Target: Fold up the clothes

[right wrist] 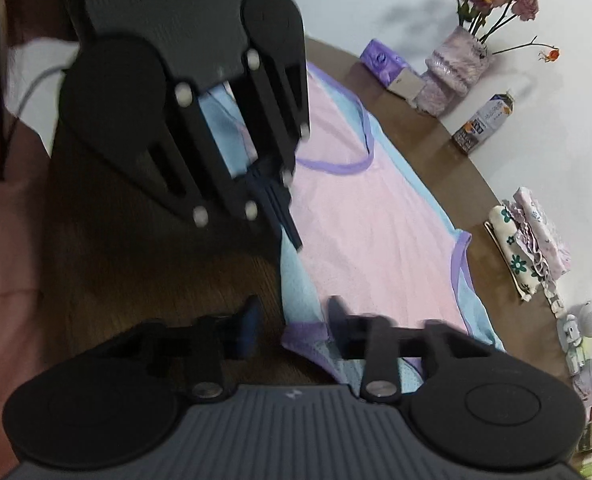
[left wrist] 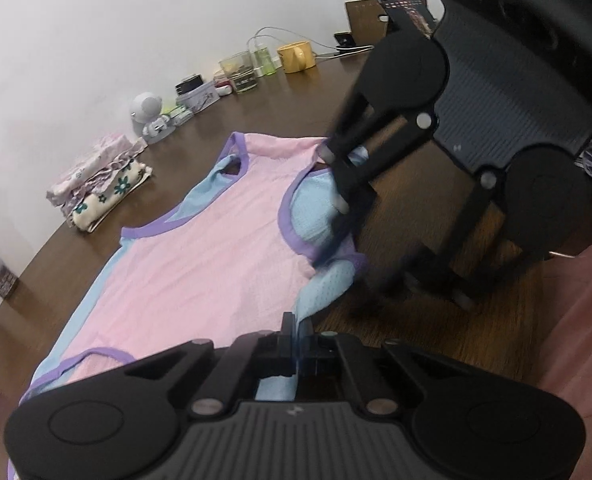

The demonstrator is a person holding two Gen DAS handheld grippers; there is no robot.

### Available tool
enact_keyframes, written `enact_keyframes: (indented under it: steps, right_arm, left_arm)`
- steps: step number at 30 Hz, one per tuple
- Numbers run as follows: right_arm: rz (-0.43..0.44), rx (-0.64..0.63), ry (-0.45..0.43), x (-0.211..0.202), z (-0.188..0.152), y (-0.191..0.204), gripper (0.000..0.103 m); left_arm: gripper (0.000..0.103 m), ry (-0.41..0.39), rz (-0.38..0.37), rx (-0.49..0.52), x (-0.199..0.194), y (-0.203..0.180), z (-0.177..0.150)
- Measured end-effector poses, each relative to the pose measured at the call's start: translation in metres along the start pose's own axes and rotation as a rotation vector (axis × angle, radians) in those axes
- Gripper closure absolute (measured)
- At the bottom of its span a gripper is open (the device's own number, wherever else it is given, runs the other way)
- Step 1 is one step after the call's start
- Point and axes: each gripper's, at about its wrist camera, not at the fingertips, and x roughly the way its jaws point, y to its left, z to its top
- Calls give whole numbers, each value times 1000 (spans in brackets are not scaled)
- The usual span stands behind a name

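left gripper point(left wrist: 297, 342) pinching pink vest point(left wrist: 224, 236), glass jar point(left wrist: 243, 71) holding dark bits

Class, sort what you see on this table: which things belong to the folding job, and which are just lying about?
Part of the job:
pink top
left gripper, shut on its blue edge
right gripper, open at its purple trim
folded pile

Lying about:
yellow mug
glass jar
flower vase
drink carton
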Motion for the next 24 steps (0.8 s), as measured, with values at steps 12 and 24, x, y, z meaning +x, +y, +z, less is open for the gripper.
enact_keyframes:
  steps: [12,24]
  right_arm:
    - [-51,51,-59,-14,-3,-16,99]
    - [-36,67,-48,-12,-5,-16,99]
  left_arm:
    - [96,110,218,-55,-34,11,-60]
    - [103,131,290,-148,-58,36,-84]
